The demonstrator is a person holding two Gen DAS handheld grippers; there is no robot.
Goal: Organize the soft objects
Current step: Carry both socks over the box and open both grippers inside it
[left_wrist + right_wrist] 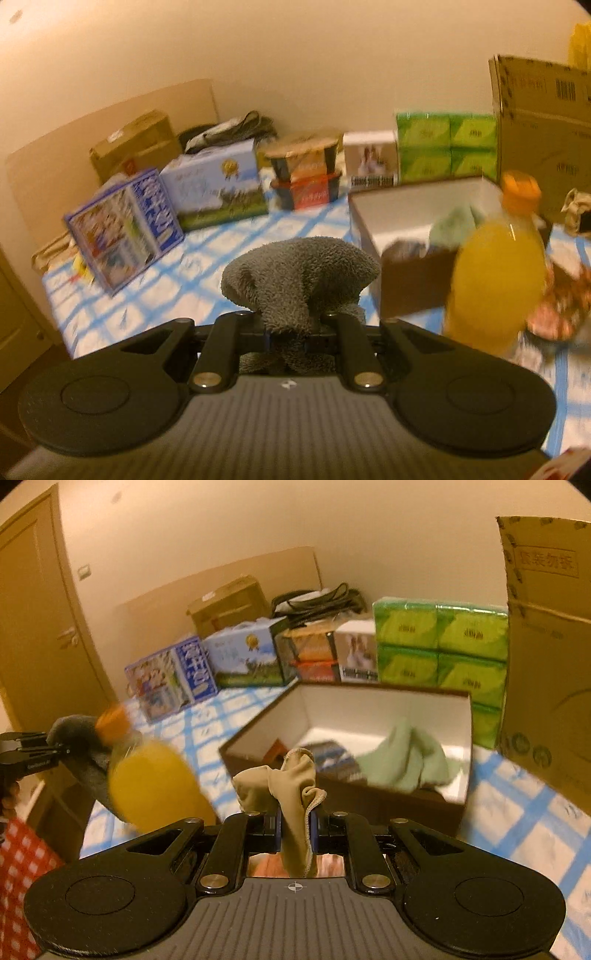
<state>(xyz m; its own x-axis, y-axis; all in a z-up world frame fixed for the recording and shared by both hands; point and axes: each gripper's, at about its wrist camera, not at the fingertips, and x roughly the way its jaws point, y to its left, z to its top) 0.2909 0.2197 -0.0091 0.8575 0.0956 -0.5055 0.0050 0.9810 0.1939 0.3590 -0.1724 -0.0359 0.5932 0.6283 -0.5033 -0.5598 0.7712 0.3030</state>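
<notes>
My left gripper (pixel 293 332) is shut on a grey fluffy towel (pixel 299 273) that bulges above the jaws, held over the blue-checked table (pixel 147 295). In the right wrist view that left gripper (pixel 62 751) shows at the far left with the grey towel (pixel 74 731). My right gripper (pixel 295 827) is shut on a beige cloth (pixel 291 779), bunched and hanging down between the pads. Ahead stands an open brown box (pixel 388 701) with a white inside; a pale green cloth (pixel 406 760) and some dark things lie in it. The same box (pixel 406 206) appears right of the towel.
An orange-juice bottle (pixel 498 269) with an orange cap stands beside the box, also blurred at left (pixel 155 782). Cartons (pixel 125 225), green tissue packs (pixel 439 646) and a tall cardboard box (pixel 546 646) line the back and right. A door (pixel 33 627) is at left.
</notes>
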